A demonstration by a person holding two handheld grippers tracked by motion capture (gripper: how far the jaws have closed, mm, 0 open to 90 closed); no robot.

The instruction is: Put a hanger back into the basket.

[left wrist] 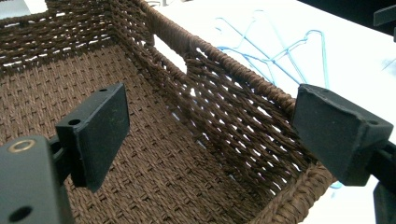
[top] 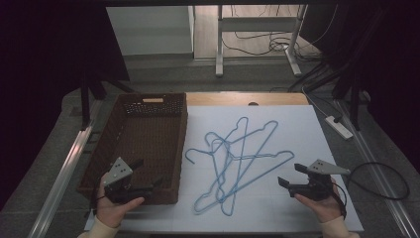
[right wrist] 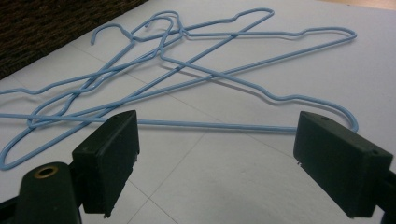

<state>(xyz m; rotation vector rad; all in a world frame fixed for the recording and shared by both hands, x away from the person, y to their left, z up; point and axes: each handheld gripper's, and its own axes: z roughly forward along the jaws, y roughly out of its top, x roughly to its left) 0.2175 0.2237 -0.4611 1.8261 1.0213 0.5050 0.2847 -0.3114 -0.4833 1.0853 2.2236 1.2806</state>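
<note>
- Blue wire hangers (top: 237, 161) lying in a loose crossed pile on white table cover (top: 297, 208), mid-table, just R of brown woven basket (top: 124, 144); not touching basket as far as visible.
- R gripper (top: 289, 174) held low near front-R of pile, jaws apart, nothing between them — pointing L toward hangers.
- R gripper view: nearest hanger's straight bottom bar (right wrist: 210, 125) running across just ahead of open jaws, roughly side to side relative to gripper; shoulder bend (right wrist: 327, 109) near R jaw.
- L gripper (top: 148, 176) hovering over front-R corner of basket, jaws wide apart, empty.
- L gripper view: basket wall (left wrist: 233, 107) between jaws, basket floor bare below; hangers (left wrist: 275, 56) visible beyond rim, farther off.
- Key relation: pile sits L and slightly fwd of R gripper, long axes mostly diagonal — front-L to back-R in high view. R gripper clearly nearer to closest bar than L gripper, w/ basket wall standing between L gripper and pile.
- Judgement: work in hand looks like hangers → basket; likely next move = R gripper easing fwd, closing on near bar.
- Risk: hangers interlocked, hooks (top: 190, 154) crossing other wires — lifting one prob. drags others.
- Thin wire flat on cover, so jaws need to get low to catch it.
</note>
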